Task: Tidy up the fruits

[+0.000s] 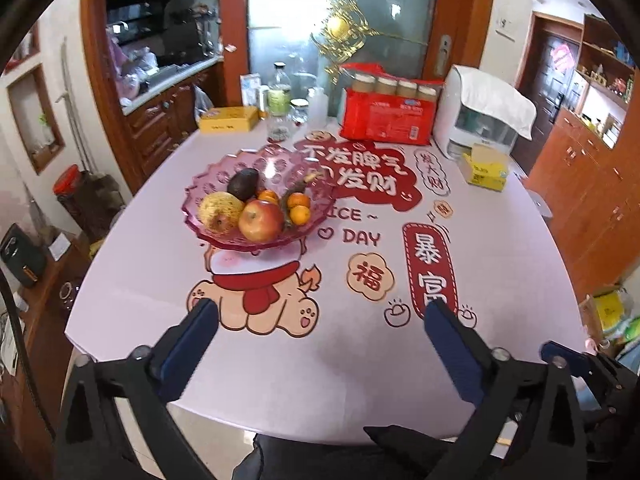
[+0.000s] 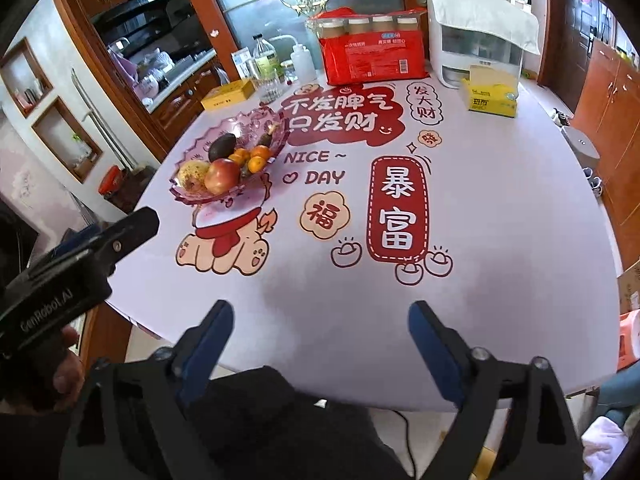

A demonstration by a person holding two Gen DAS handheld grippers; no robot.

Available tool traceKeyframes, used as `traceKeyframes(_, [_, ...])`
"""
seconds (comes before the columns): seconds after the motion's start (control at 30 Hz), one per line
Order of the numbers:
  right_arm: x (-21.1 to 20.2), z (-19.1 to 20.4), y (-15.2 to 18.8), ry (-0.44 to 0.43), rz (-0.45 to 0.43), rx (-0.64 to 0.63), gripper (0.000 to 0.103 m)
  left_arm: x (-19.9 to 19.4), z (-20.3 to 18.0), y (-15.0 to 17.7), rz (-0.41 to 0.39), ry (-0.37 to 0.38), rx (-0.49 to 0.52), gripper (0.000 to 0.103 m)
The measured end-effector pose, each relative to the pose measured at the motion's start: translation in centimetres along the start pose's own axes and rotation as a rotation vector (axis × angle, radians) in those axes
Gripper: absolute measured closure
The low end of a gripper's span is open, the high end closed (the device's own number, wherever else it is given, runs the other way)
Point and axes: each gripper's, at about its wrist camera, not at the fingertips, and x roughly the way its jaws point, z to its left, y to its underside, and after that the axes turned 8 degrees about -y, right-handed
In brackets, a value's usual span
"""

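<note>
**Mei:** Both grippers sit at the near edge of the counter [image 1: 280, 380], nearest the lens. Left gripper [image 1: 320, 316] has its jaws wide apart with nothing between them; right gripper [image 2: 320, 312] the same, spread and empty.

**Tao:** And the fruit?

**Mei:** All of it lies in the pink bowl [image 1: 200, 184], ahead and to the left of both grippers, well apart from each. My guess is the left gripper is nearer, since the bowl sits on its side.

**Tao:** Contents, biggest down?

**Mei:** 1 red apple [image 1: 261, 220] at the near rim, touching 1 yellow pear [image 1: 218, 212] on its left. Behind them 1 dark avocado [image 1: 243, 183], long axis tilted up toward the right. Then a few small tangerines [image 1: 300, 208] at the right.

**Tao:** Surface?

**Mei:** Round, with a pale printed cover. At the far side stand a red pack of bottles [image 1: 386, 114], a white appliance [image 1: 476, 116] under a cloth, and a yellow tissue box [image 1: 484, 168]. Wooden cabinets and a kitchen hatch lie beyond.
</note>
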Motion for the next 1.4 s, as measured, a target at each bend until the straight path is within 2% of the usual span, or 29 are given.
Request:
traceKeyframes(0.03, [-0.1, 0.0, 0.1, -0.003, -0.012, 0.000, 0.001, -0.4, 0.1, 0.2, -0.024, -0.018, -0.003, 0.001])
traceKeyframes(0.13, [-0.4, 0.2, 0.2, 0.004, -0.053, -0.005, 0.000, -0.9, -0.5, 0.6, -0.058, -0.079, 0.032, 0.001])
traceKeyframes(0.33, [-0.6, 0.7, 0.6, 0.025, -0.061, -0.024, 0.000, -1.1, -0.4, 1.0, -0.056, -0.084, 0.034, 0.001])
traceKeyframes(0.67, [-0.3, 1.4, 1.0, 0.011, -0.057, -0.044, 0.000, -0.9, 0.7, 1.4, -0.040, -0.120, 0.007, 0.001])
traceKeyframes(1.4, [0.4, 1.0, 0.7, 0.017, -0.034, -0.035, 0.000, 0.2, 0.1, 1.3, -0.004, -0.095, 0.021, 0.001])
